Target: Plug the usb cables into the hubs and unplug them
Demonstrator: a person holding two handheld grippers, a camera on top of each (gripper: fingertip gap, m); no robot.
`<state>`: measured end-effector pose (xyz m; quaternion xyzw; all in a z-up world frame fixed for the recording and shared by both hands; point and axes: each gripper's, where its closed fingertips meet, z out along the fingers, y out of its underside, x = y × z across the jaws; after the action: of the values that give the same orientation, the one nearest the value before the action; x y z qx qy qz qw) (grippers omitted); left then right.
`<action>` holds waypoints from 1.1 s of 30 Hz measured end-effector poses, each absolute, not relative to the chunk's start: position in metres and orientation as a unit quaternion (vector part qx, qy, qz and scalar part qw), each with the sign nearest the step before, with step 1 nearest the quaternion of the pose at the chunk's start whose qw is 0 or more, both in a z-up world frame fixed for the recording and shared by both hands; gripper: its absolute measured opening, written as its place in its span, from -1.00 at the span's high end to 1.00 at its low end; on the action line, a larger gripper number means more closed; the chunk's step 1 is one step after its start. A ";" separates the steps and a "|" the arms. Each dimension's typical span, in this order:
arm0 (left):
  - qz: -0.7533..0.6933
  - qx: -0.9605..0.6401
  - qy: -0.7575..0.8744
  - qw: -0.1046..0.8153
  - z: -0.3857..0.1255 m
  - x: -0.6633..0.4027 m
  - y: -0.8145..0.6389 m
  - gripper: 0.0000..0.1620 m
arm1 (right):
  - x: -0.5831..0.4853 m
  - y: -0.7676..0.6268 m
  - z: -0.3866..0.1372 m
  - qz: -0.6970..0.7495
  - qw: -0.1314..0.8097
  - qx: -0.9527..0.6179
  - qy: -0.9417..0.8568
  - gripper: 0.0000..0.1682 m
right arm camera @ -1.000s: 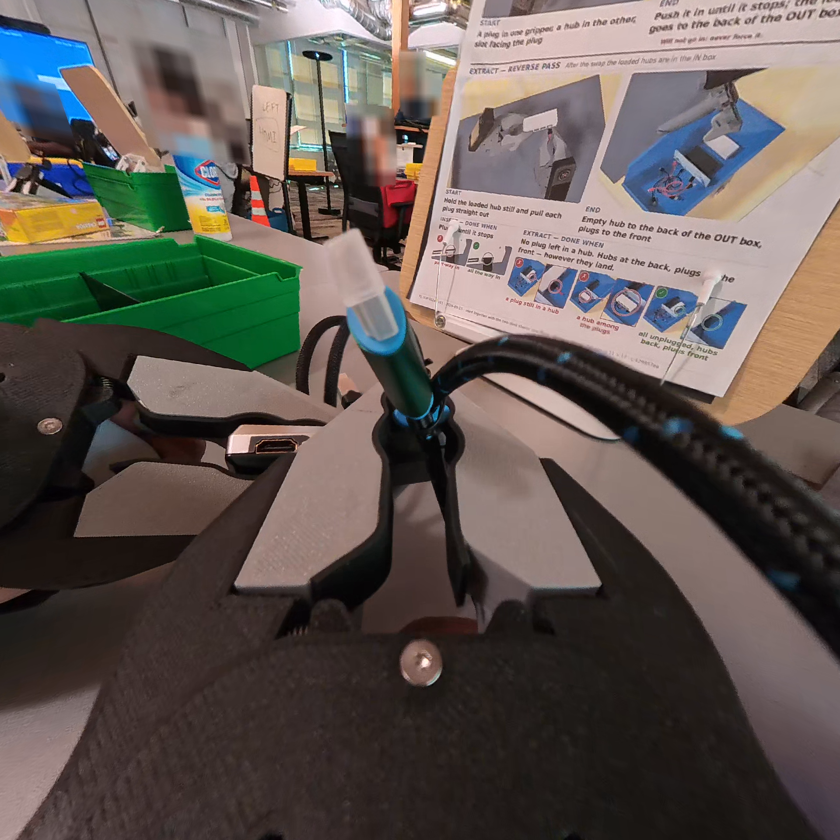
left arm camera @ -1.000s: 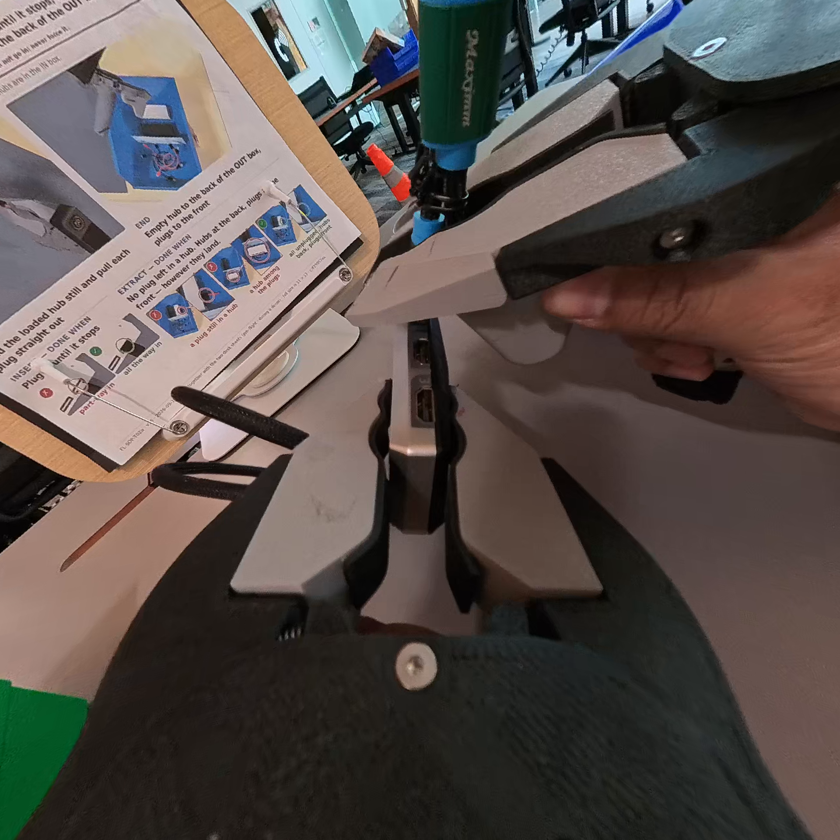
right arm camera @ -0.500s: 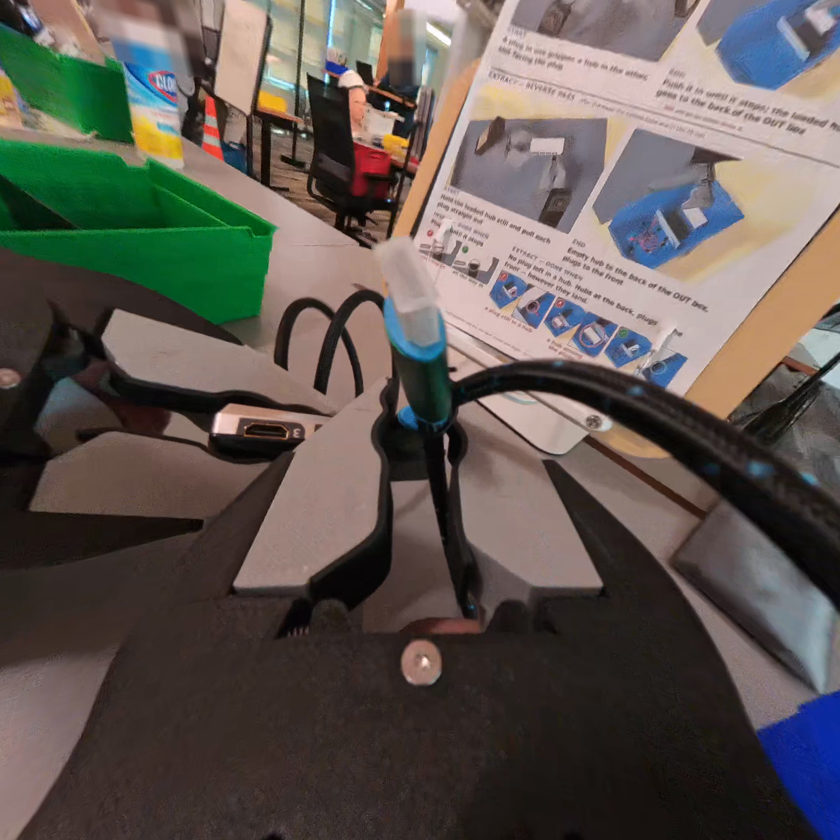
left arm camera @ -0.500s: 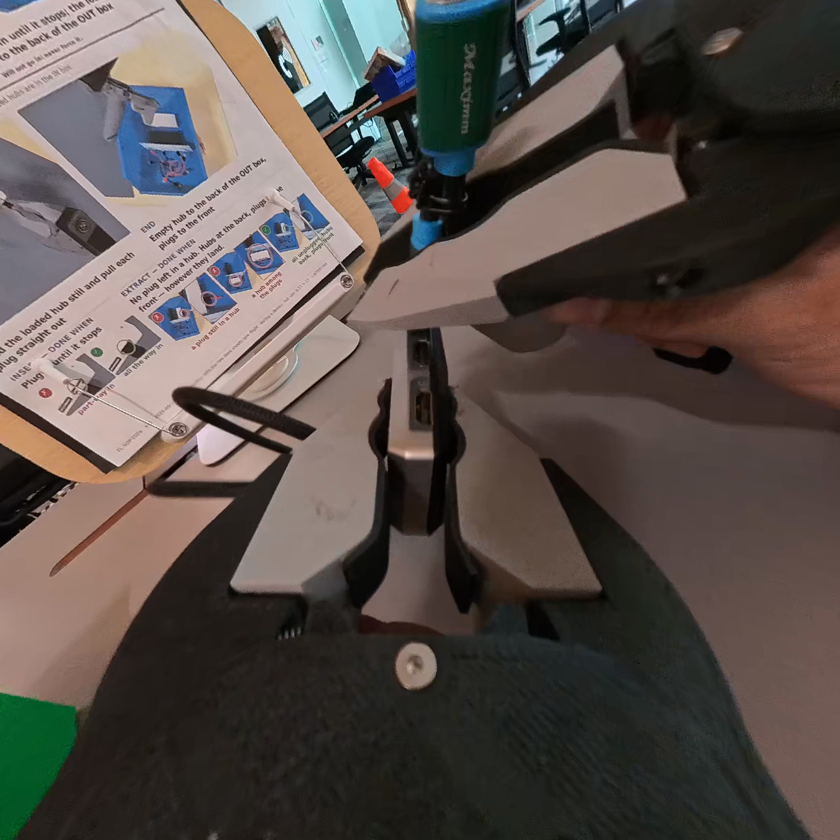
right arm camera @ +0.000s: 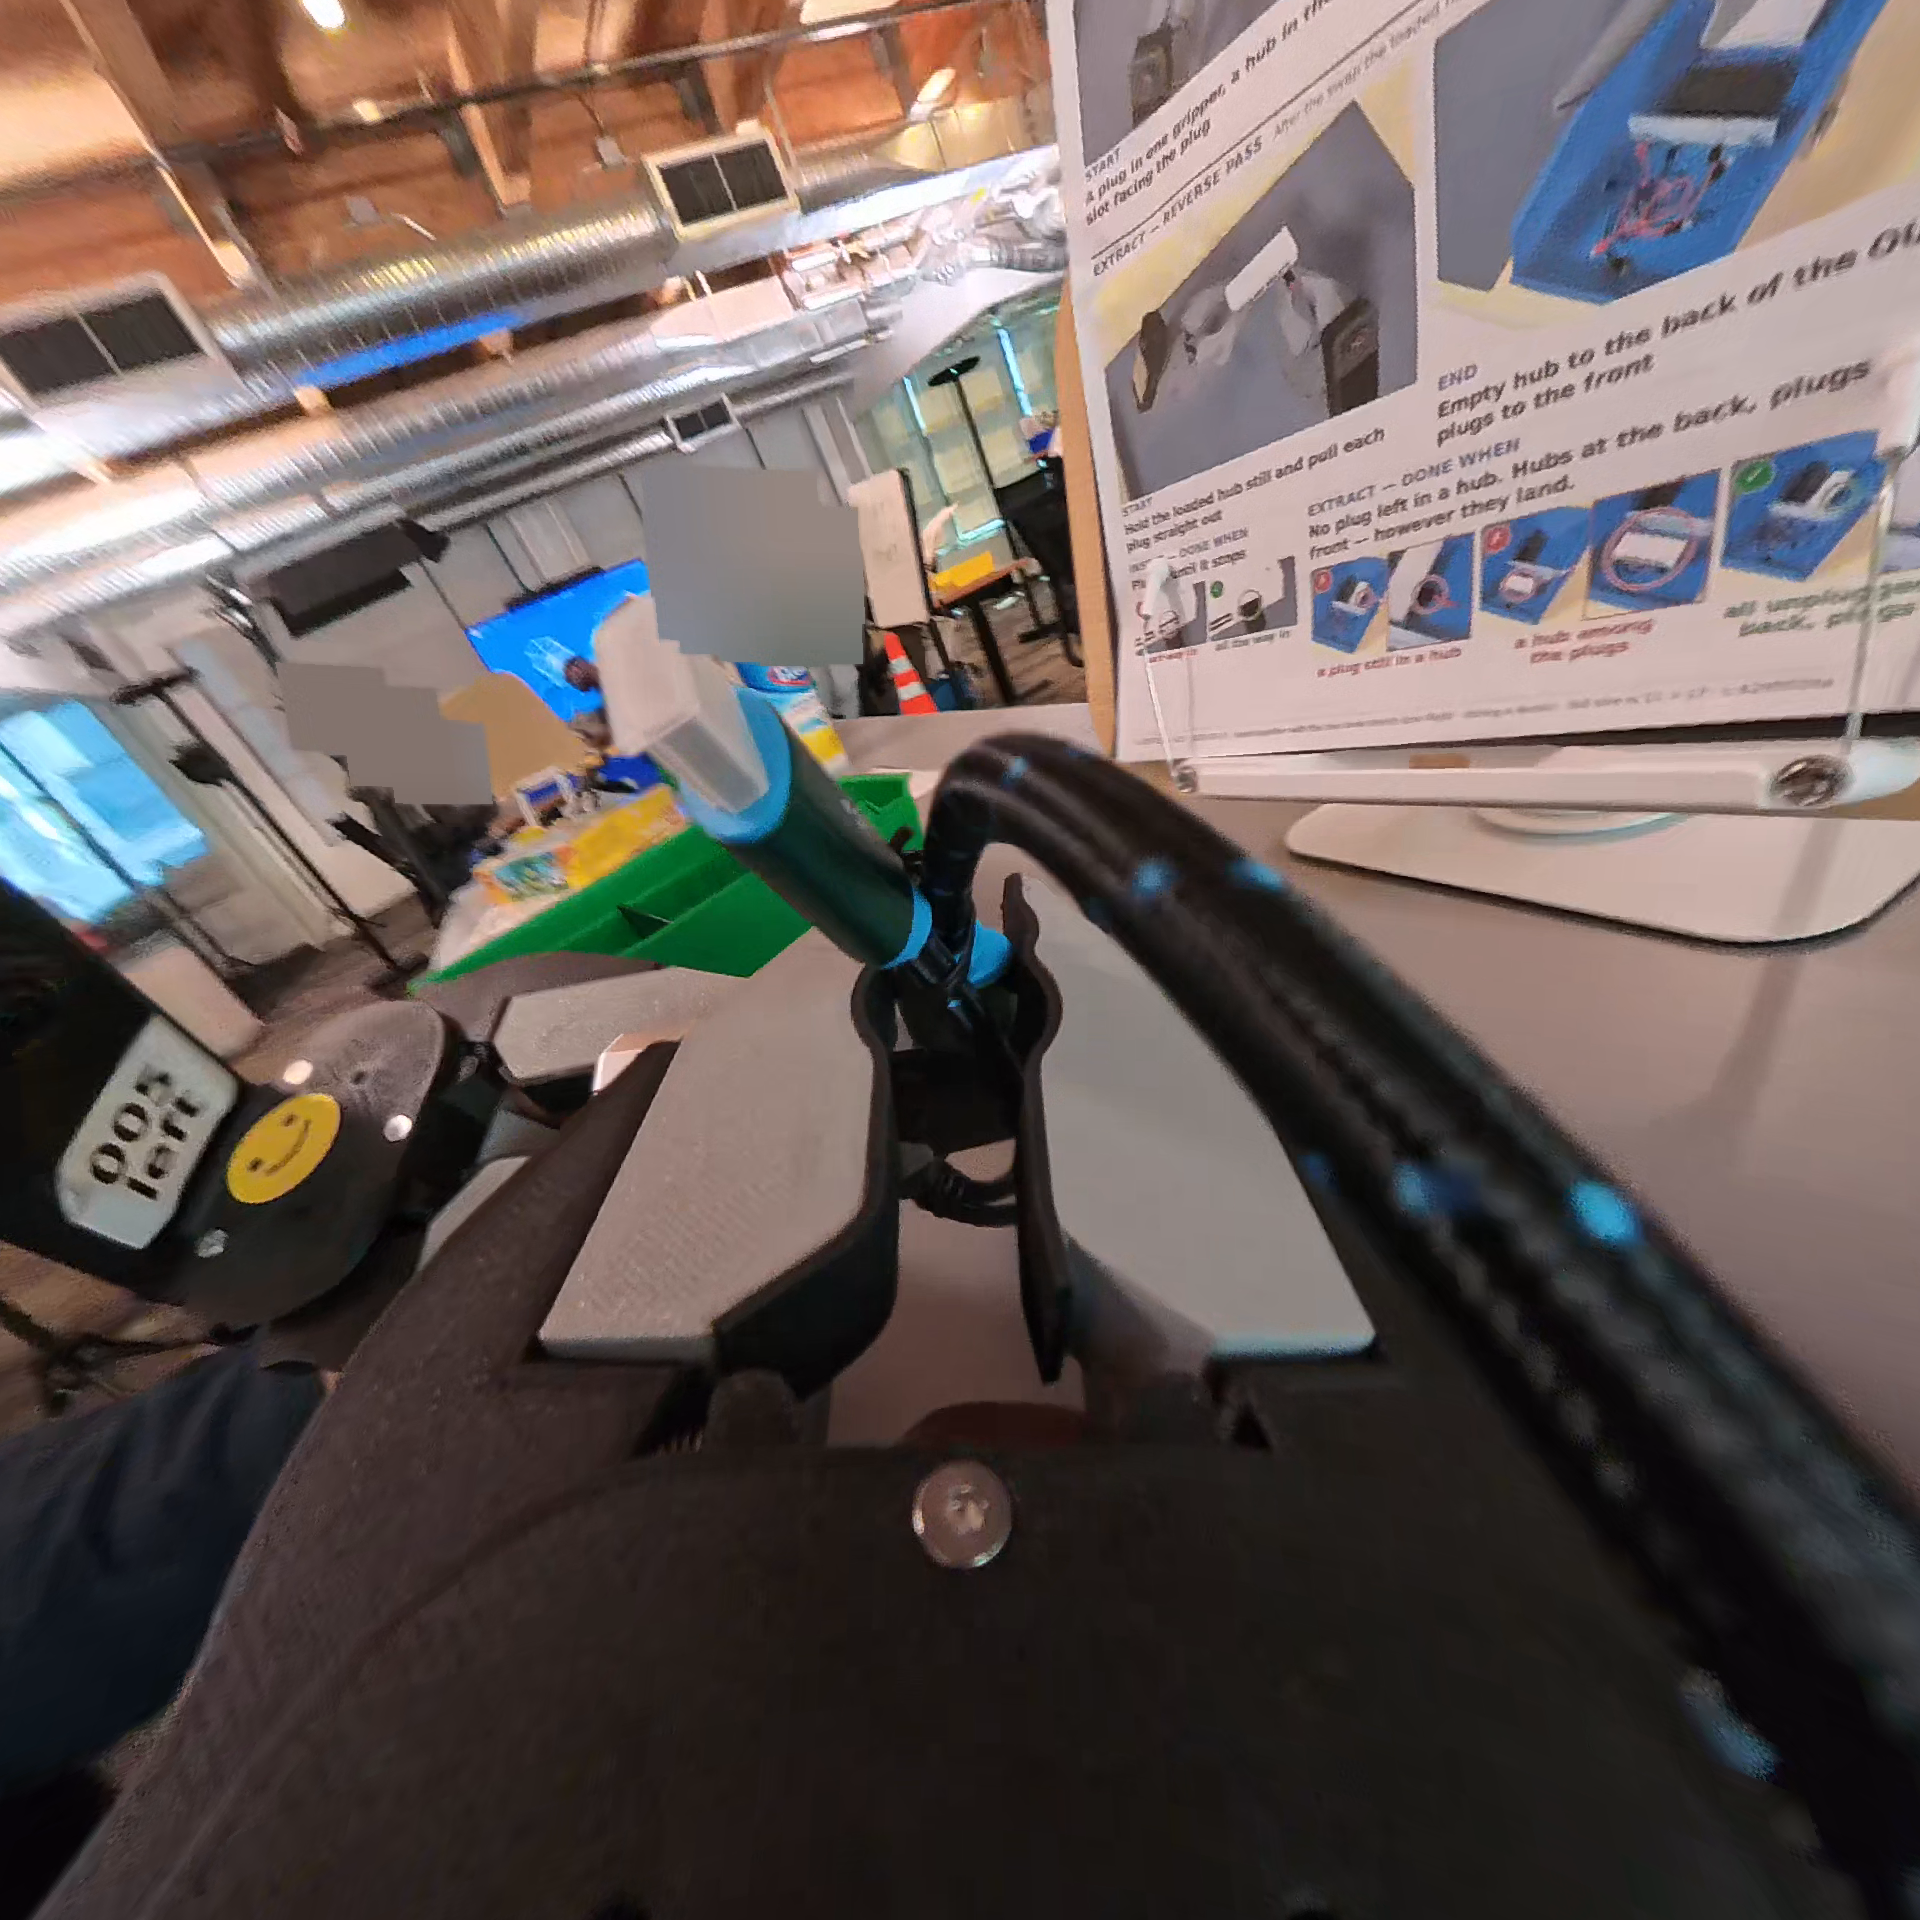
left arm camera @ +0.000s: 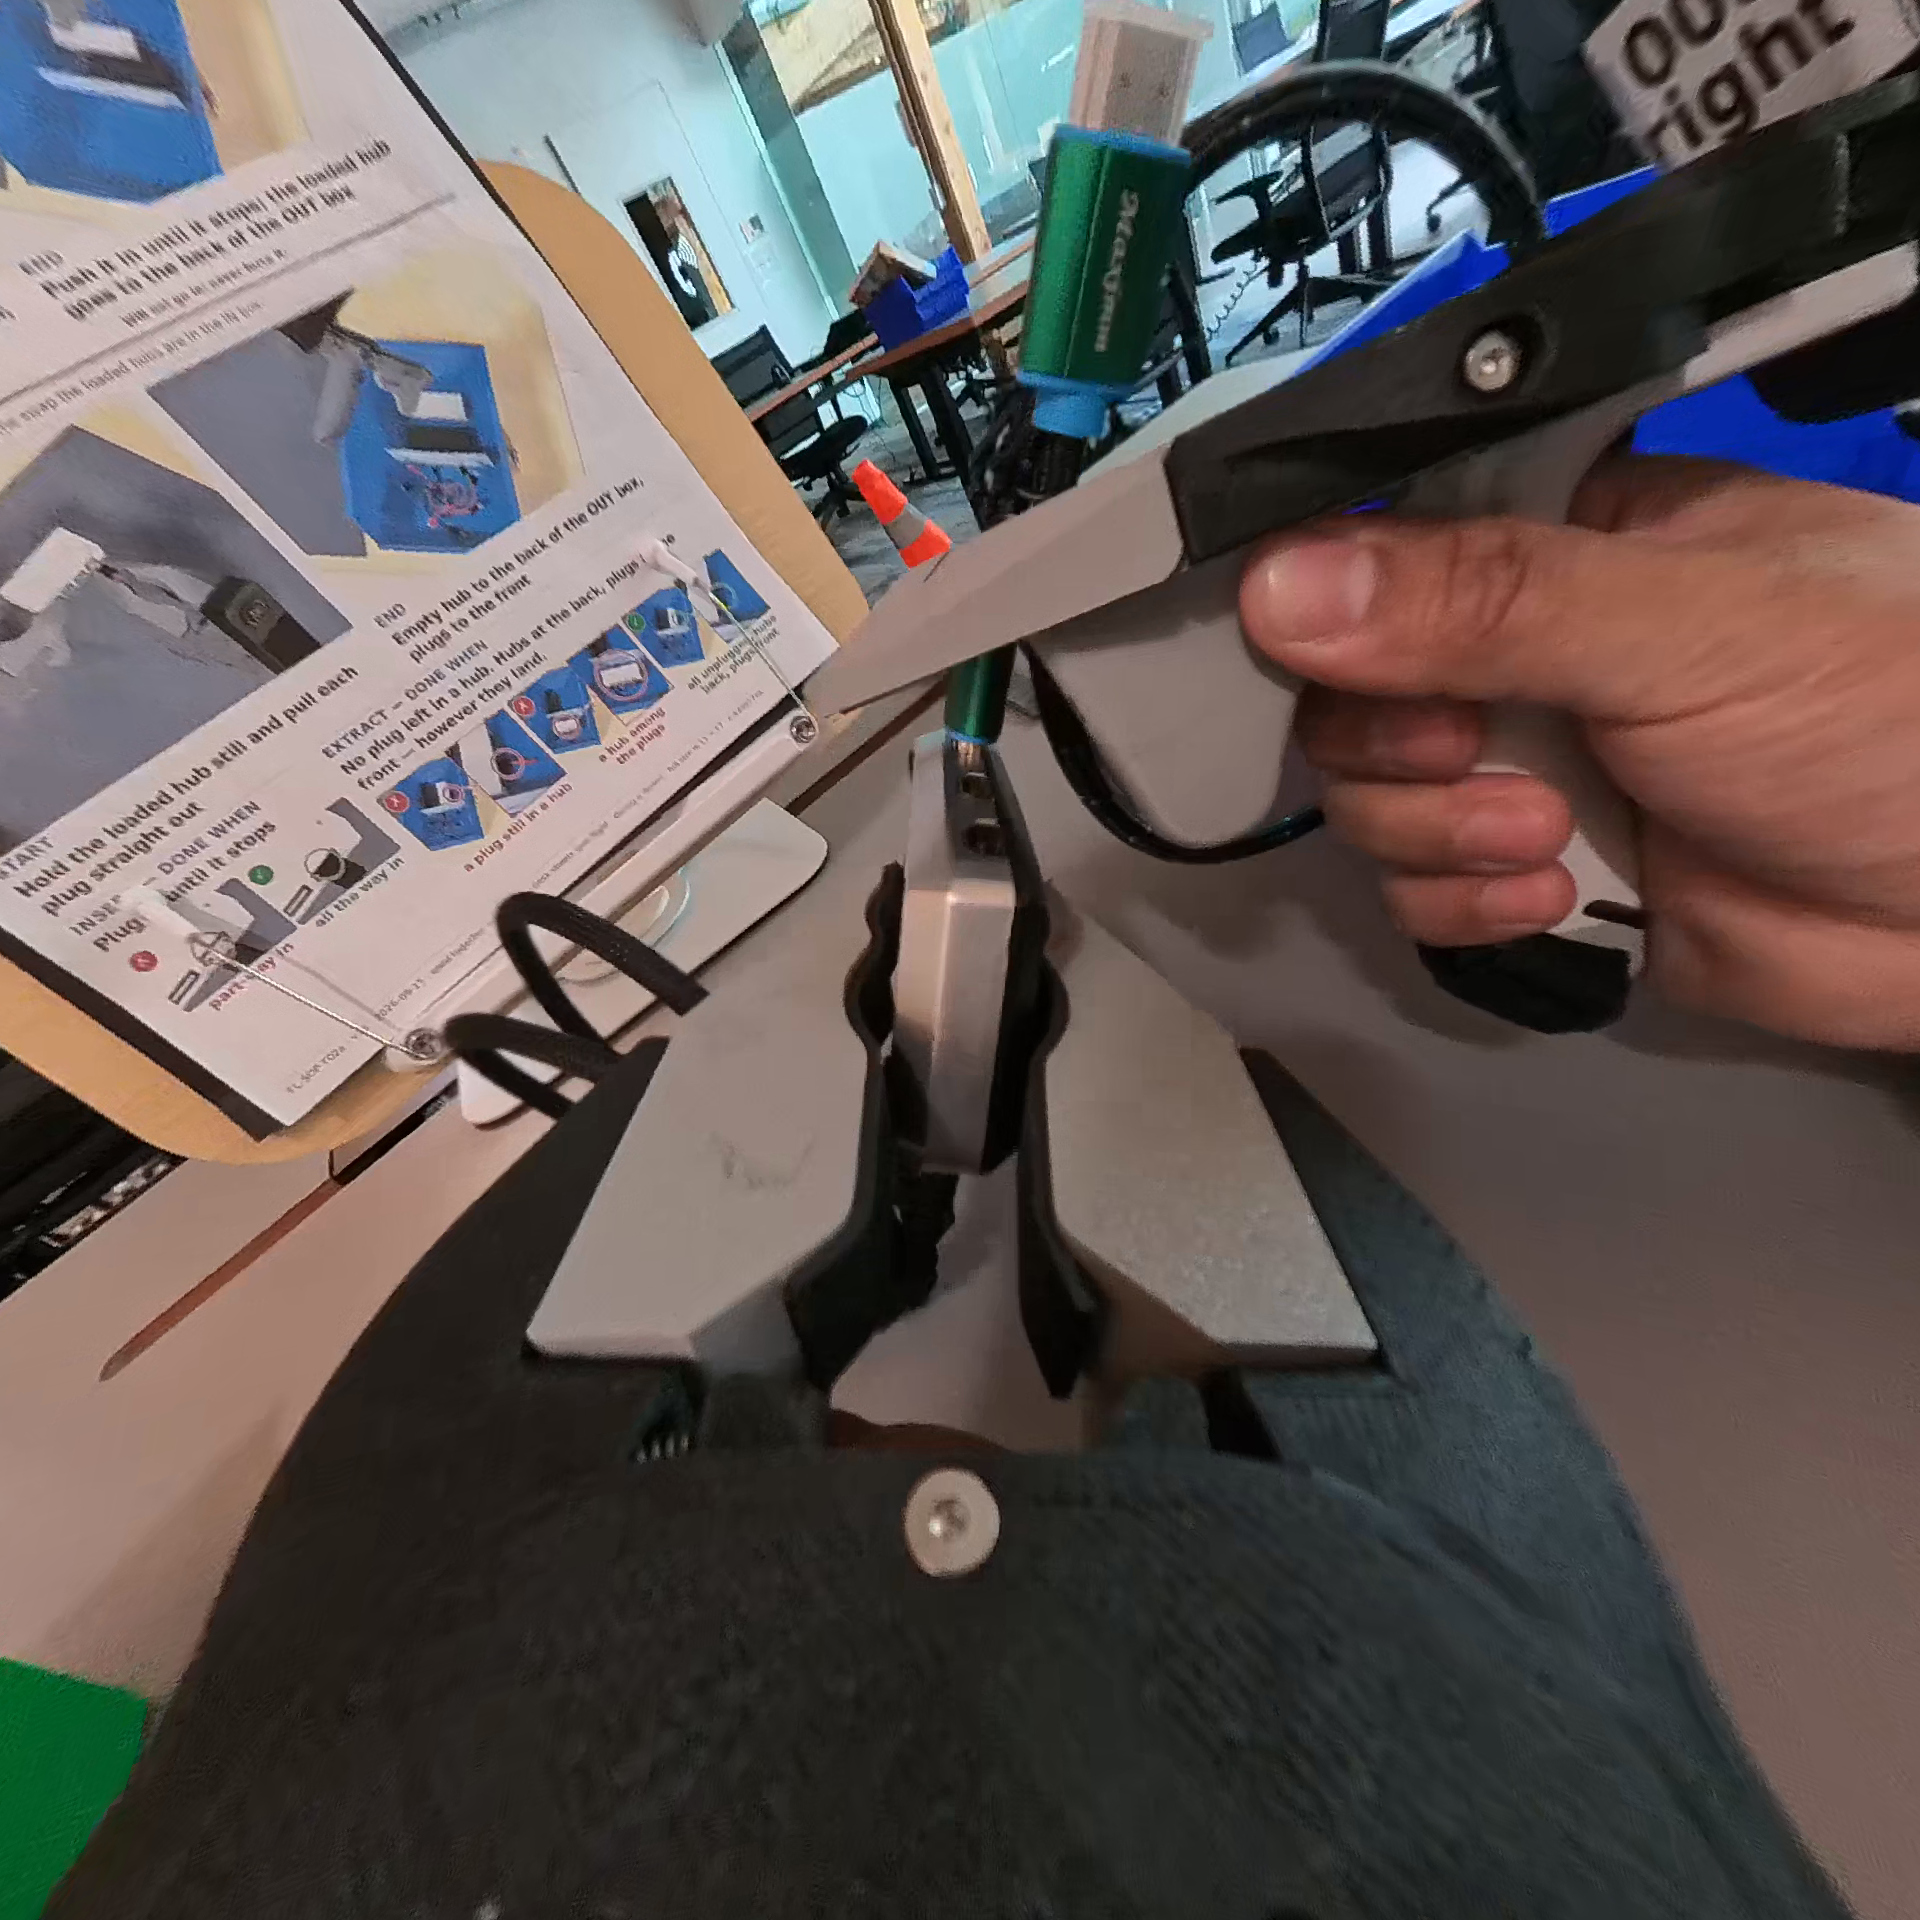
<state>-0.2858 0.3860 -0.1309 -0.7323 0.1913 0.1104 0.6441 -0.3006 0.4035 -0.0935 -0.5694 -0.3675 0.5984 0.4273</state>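
My left gripper [left arm camera: 961, 935] is shut on a silver hub [left arm camera: 951, 997], which stands on edge between the fingers with its ports facing away. My right gripper [right arm camera: 956, 997] is shut on a black-and-blue braided cable [right arm camera: 1351, 1039] just below its plugs. A green plug with a clear cap [right arm camera: 727, 779] sticks up and to the left out of the jaws. In the left wrist view a hand holds the right gripper [left arm camera: 894, 665] just beyond the hub. The capped plug [left arm camera: 1101, 281] rises above it. A second green plug [left arm camera: 977, 691] hangs below it with its tip at the hub's far end. I cannot tell if that plug is seated.
A printed instruction sheet on a wooden board [left arm camera: 312, 571] with a white stand [right arm camera: 1610, 862] is close behind the grippers. A black cable loop [left arm camera: 582, 966] lies by the stand. A green bin [right arm camera: 675, 914] sits far left. A blue bin [left arm camera: 1714, 416] is behind the right gripper. Left tips to right tips: about 4 cm.
The right gripper has lifted and tilted, and its view has swung up towards the ceiling. The lower green plug now reaches the hub's far end. The left gripper still grips the hub, now tilted slightly.
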 end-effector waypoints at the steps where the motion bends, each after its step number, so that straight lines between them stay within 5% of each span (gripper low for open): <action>1: 0.111 -0.731 0.192 0.646 -0.130 -0.285 0.385 0.76 | -0.301 0.404 -0.094 0.616 0.412 -0.569 -0.357 0.82; 7: 0.106 -0.729 0.195 0.648 -0.129 -0.285 0.384 0.75 | -0.301 0.403 -0.095 0.669 0.358 -0.562 -0.329 0.81; 12: 0.091 -0.725 0.198 0.653 -0.132 -0.287 0.380 0.76 | -0.304 0.400 -0.099 0.563 0.439 -0.568 -0.409 0.81; 26: -0.016 -0.731 0.127 0.671 -0.127 -0.286 0.381 0.74 | -0.313 0.406 -0.113 0.581 0.433 -0.589 -0.359 0.63; 33: -0.040 -0.732 0.123 0.668 -0.129 -0.282 0.384 0.70 | -0.313 0.403 -0.116 0.590 0.420 -0.592 -0.354 0.81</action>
<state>-0.2816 0.3838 -0.1286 -0.7325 0.1228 -0.0404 0.6684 -0.3127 0.4032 -0.1158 -0.5919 -0.3540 0.5896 0.4204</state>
